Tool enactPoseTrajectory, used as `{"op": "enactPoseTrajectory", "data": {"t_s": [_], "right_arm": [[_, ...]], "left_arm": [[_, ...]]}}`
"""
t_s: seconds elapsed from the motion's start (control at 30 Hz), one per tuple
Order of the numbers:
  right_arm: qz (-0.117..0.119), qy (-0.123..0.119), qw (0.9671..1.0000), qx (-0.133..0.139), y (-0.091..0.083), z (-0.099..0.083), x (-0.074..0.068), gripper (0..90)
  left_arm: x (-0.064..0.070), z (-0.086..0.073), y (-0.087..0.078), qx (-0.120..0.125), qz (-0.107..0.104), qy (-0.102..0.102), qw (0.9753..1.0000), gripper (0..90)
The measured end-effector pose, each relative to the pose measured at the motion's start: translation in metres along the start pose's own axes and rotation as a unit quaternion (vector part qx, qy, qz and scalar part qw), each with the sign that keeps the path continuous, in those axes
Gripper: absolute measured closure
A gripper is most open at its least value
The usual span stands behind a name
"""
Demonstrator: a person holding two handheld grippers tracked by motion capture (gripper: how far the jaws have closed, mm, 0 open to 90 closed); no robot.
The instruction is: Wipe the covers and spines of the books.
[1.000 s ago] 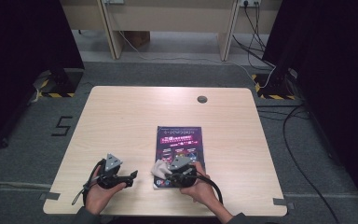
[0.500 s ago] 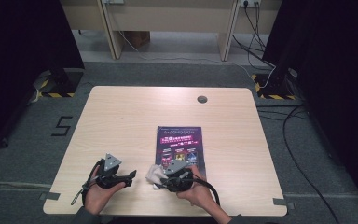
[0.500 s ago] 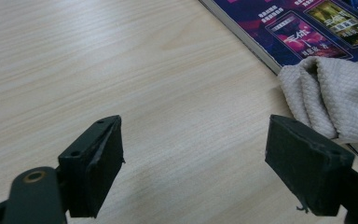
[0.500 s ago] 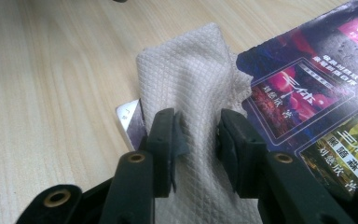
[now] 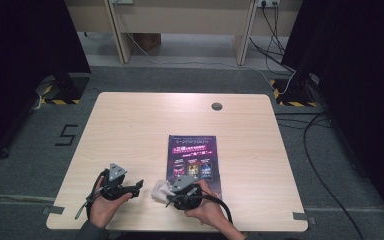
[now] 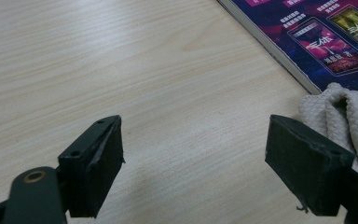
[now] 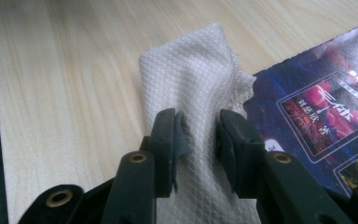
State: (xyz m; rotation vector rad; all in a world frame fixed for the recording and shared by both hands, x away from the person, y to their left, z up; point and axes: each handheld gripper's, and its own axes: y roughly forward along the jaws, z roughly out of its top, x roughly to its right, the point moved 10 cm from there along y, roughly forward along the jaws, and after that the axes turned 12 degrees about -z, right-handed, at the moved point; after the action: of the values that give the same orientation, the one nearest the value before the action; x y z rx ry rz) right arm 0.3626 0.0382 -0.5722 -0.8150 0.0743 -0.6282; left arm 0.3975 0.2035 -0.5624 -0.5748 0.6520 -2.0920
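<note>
Both hands rest low at the near table (image 5: 130,125) edge. The right gripper (image 7: 198,135) pinches the cloth (image 7: 191,88) beside the booklet (image 5: 194,155). The left gripper (image 6: 193,158) has its jaws wide apart, holding nothing.

A cream cloth (image 7: 186,88) with a fine diamond weave sits pinched between the black jaws of the right gripper (image 7: 197,140); beside it, a dark purple booklet (image 7: 326,107) shows magenta and yellow-green panels framed in white. Under the left gripper (image 6: 193,154), also black, runs a pale wood-grain table (image 6: 144,60).
</note>
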Motion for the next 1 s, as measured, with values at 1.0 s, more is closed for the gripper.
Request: {"op": "enactPoseTrajectory", "data": {"t_s": [1.0], "right_arm": [[-0.078, 0.077, 0.9937, -0.025, -0.023, -0.042, 0.085, 67.3]], "left_arm": [[0.004, 0.000, 0.002, 0.000, -0.006, 0.002, 1.0000, 18.7]]}}
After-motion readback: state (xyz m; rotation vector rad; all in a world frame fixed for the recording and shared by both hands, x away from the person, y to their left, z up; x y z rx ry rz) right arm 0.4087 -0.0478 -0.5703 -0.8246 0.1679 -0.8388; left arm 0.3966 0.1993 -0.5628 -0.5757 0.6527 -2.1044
